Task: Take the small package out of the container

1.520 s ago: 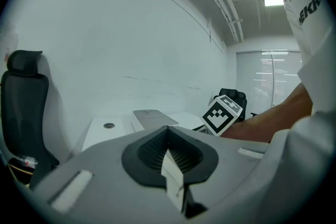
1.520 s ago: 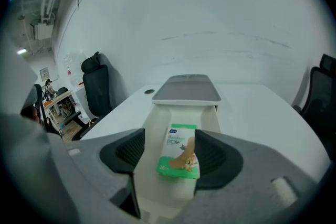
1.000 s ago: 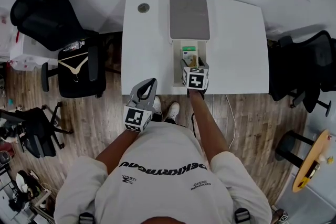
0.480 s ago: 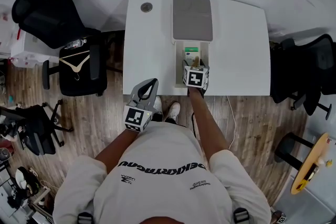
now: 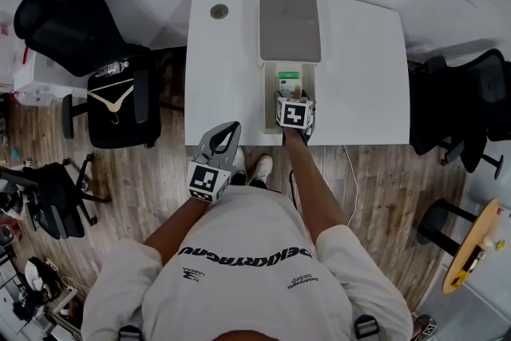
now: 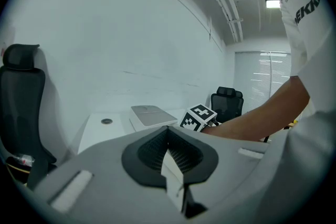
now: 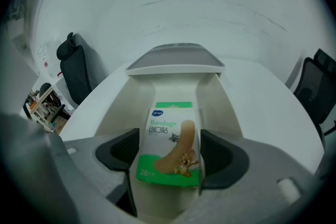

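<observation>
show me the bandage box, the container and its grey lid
bandage box (image 7: 169, 149), right gripper view, middle of its printed front
container (image 7: 128, 105), right gripper view, its left inner wall
grey lid (image 5: 289, 26), head view, middle of its top

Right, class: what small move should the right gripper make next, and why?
Probably close on the box. The right gripper has its jaws, just opened wider, either side of it in the container, pads not yet pressing, so nothing is gripped.
</observation>
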Tool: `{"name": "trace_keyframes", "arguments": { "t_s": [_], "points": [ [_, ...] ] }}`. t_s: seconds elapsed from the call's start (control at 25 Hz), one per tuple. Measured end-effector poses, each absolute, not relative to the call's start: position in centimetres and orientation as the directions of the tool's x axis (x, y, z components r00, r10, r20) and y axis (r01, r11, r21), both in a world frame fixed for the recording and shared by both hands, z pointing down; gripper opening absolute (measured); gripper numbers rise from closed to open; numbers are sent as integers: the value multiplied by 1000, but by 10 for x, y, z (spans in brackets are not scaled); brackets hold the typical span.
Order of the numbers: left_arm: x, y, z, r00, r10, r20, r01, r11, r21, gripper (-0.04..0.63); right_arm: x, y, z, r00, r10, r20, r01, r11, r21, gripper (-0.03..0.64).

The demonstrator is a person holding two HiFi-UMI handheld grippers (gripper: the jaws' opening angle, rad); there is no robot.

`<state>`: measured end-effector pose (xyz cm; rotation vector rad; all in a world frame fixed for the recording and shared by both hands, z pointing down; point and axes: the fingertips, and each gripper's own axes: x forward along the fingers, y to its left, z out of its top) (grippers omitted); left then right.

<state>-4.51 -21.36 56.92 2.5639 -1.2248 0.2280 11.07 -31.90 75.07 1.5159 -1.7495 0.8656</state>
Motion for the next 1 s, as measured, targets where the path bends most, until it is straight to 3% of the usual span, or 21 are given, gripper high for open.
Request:
{"name": "trace_keyframes", "arguments": {
  "t_s": [1.0],
  "points": [
    [-47,-214,570,614,-742,268,-789,-582,198,5,115,-320,759,-102,-519,849,-994,88,-66,344]
  ]
}}
